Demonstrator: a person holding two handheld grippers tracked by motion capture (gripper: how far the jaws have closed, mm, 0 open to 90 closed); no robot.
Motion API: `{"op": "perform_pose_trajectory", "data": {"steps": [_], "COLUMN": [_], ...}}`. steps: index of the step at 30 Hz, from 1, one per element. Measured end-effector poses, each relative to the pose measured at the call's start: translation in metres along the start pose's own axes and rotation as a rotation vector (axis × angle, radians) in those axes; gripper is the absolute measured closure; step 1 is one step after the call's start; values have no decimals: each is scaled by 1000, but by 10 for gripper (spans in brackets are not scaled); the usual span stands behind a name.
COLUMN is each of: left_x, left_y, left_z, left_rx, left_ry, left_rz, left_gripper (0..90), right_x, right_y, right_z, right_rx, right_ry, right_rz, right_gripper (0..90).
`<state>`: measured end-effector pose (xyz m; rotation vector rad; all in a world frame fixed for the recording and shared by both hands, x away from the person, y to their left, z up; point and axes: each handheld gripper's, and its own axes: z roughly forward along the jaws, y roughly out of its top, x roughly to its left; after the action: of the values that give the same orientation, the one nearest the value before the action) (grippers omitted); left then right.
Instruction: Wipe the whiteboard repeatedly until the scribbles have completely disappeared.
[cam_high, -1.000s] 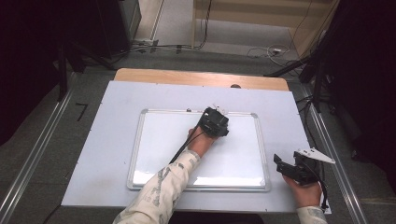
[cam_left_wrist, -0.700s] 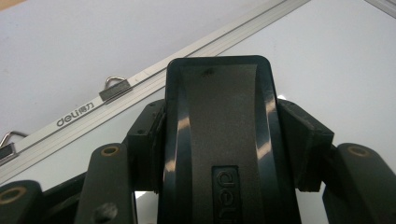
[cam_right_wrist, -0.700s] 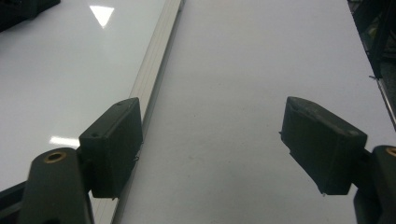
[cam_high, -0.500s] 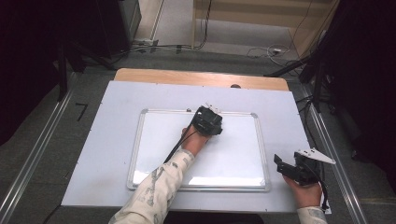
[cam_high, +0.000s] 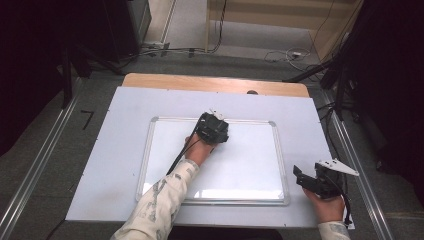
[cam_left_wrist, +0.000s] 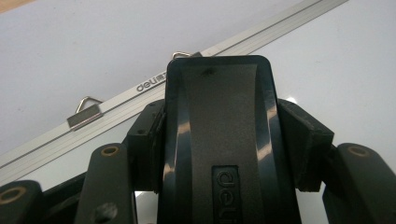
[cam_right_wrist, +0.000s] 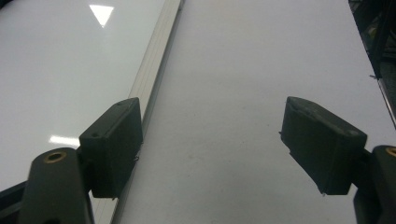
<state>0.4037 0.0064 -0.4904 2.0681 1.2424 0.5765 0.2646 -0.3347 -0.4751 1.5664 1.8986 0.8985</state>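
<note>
From the high view, the left claw (cam_high: 214, 125) sits near the top edge of the whiteboard (cam_high: 240, 165) on the desk (cam_high: 125, 115), and the right claw (cam_high: 312, 180) waits off to the side. In the left gripper view, it squeezes a black eraser (cam_left_wrist: 219, 140); tipped, the eraser might catch the frame (cam_left_wrist: 116, 100) or slip out. In the right gripper view, the jaws are wide apart with nothing between them, so the board could slide.

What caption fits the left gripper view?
Left gripper clamps a black Deli whiteboard eraser against the whiteboard, near its framed edge.
</note>
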Motion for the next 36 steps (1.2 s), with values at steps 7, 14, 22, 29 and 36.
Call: {"op": "perform_pose_trajectory", "data": {"steps": [7, 14, 22, 29, 36], "left_x": [11, 27, 41, 52, 62], "left_y": [-6, -16, -24, -30, -35], "left_z": [-5, -14, -21, -26, -31], "left_rx": [-3, -2, -2, -3, -5], "left_ry": [14, 32, 47, 56, 68], "left_rz": [-17, -36, -52, -67, -78], "left_gripper": [410, 409, 409, 409, 409], "right_x": [0, 0, 0, 1, 0], "right_y": [0, 0, -1, -1, -1], "right_z": [0, 0, 0, 0, 0], "right_rx": [0, 2, 4, 4, 3], "right_ry": [-2, -3, -5, -6, -7], "right_rz": [1, 1, -1, -1, -1], "right_gripper": [194, 195, 195, 195, 195]}}
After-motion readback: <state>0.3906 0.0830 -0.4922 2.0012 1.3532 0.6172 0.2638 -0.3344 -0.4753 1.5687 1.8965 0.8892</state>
